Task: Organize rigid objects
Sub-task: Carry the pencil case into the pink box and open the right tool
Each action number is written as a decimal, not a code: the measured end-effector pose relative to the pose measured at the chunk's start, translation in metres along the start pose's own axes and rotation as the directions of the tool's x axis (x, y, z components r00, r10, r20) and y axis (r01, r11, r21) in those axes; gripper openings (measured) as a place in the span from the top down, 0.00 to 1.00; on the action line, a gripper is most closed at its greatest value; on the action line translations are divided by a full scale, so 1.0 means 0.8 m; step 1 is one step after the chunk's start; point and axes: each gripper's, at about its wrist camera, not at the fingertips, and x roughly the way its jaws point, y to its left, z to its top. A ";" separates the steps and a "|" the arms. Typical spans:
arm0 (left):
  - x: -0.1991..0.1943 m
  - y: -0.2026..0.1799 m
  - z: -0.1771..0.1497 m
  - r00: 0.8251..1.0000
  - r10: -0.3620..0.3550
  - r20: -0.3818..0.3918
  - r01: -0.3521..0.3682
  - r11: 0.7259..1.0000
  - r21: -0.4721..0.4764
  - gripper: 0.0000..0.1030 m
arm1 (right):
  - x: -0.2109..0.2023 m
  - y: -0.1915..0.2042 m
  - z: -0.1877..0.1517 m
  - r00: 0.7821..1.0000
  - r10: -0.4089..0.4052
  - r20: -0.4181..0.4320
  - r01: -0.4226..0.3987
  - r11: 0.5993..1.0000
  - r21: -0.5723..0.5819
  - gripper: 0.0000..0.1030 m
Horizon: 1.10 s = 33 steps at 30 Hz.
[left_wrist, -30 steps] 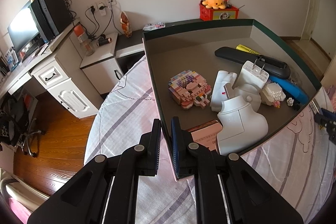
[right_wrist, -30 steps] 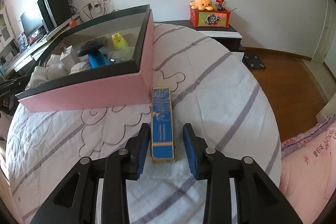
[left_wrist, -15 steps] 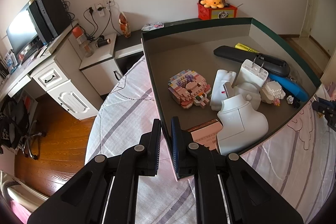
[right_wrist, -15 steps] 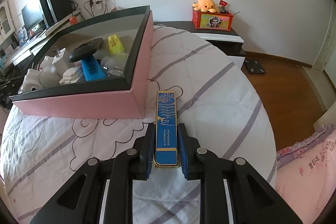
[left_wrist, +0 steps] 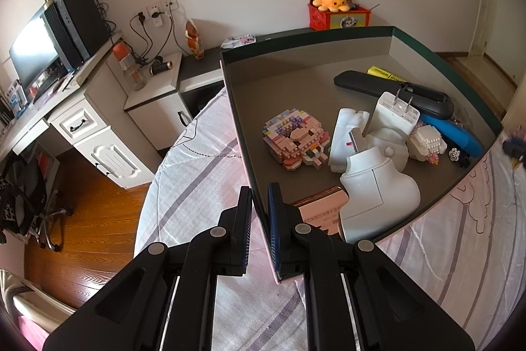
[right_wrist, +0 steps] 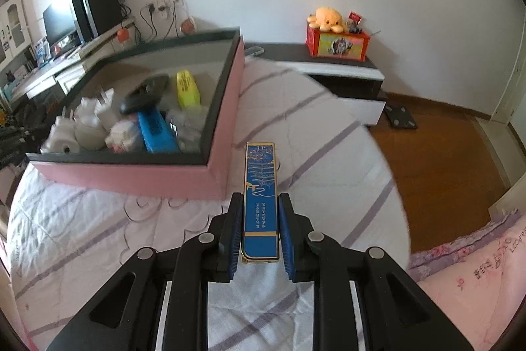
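Observation:
My left gripper [left_wrist: 259,196] is shut on the near wall of the pink box [left_wrist: 253,173], which sits on the striped bedspread. Inside the box lie a block model [left_wrist: 294,138], white plastic pieces [left_wrist: 378,189], a white charger [left_wrist: 396,112], a black remote [left_wrist: 391,89], a blue item [left_wrist: 455,134] and a yellow item [left_wrist: 383,72]. My right gripper [right_wrist: 260,206] is shut on a long blue box [right_wrist: 260,186] and holds it above the bed, just right of the pink box [right_wrist: 138,176].
A desk with a monitor [left_wrist: 33,55] and drawers [left_wrist: 98,137] stands left of the bed. A low cabinet carries a red box with an orange plush [right_wrist: 335,35]. Wooden floor [right_wrist: 437,147] lies to the right. A pink pillow [right_wrist: 476,285] is at the lower right.
My right gripper closed on the long blue box and lifted it off the bed, moving toward the pink box. My left gripper keeps its hold on the box wall.

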 end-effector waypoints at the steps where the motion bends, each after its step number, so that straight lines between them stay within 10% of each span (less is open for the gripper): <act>1: 0.000 0.000 0.000 1.000 0.000 0.000 0.000 1.000 0.001 0.92 | -0.007 -0.001 0.005 1.000 -0.004 0.010 0.004 1.000 -0.004 0.80; 12: 0.000 -0.002 0.000 1.000 0.001 -0.003 -0.001 1.000 -0.003 0.92 | -0.038 0.060 0.069 0.988 0.119 0.093 -0.112 0.991 -0.078 0.80; 26: -0.001 -0.004 0.000 1.000 0.014 -0.004 -0.014 1.000 -0.005 0.92 | 0.053 0.210 0.098 0.967 0.252 -0.040 -0.255 0.949 -0.186 0.79; 33: 0.000 -0.002 0.001 1.000 0.023 -0.007 -0.023 1.000 -0.017 0.92 | 0.041 0.204 0.085 0.964 0.264 -0.035 -0.266 0.949 -0.166 0.59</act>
